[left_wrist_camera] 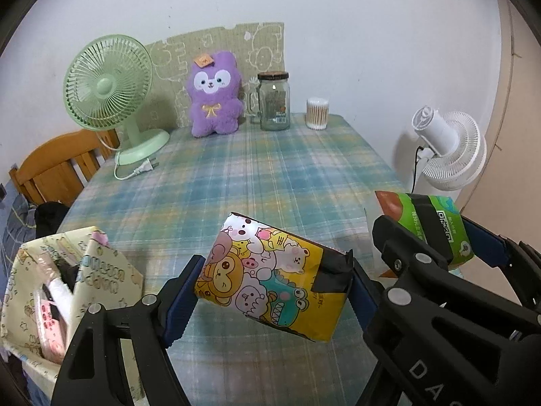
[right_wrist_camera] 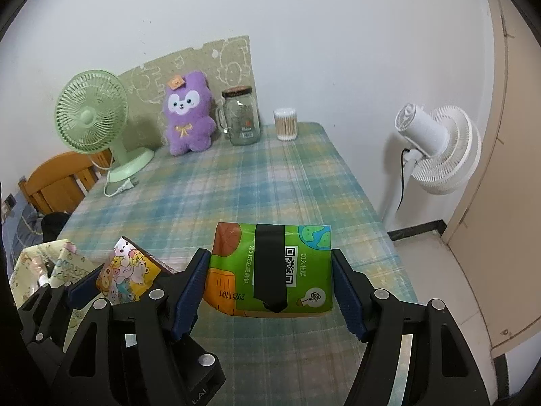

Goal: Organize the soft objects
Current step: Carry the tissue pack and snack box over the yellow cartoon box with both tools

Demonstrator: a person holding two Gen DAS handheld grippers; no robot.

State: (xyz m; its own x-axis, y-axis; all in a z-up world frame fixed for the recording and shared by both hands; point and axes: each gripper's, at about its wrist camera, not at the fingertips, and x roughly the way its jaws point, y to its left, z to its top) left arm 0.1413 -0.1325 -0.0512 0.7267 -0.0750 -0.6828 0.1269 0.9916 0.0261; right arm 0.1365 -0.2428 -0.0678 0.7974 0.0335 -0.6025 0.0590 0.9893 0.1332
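My left gripper is shut on a yellow cartoon tissue pack and holds it above the plaid table. My right gripper is shut on a green tissue pack, also held above the table. The green pack and the right gripper show at the right of the left wrist view. The yellow pack shows at the lower left of the right wrist view. A cream fabric storage bag stands open at the table's near left, with pink items inside. A purple plush toy sits at the back.
A green desk fan with its loose plug stands at the back left. A glass jar and a cotton swab tub stand at the back. A white floor fan is off the right edge. A wooden chair stands left.
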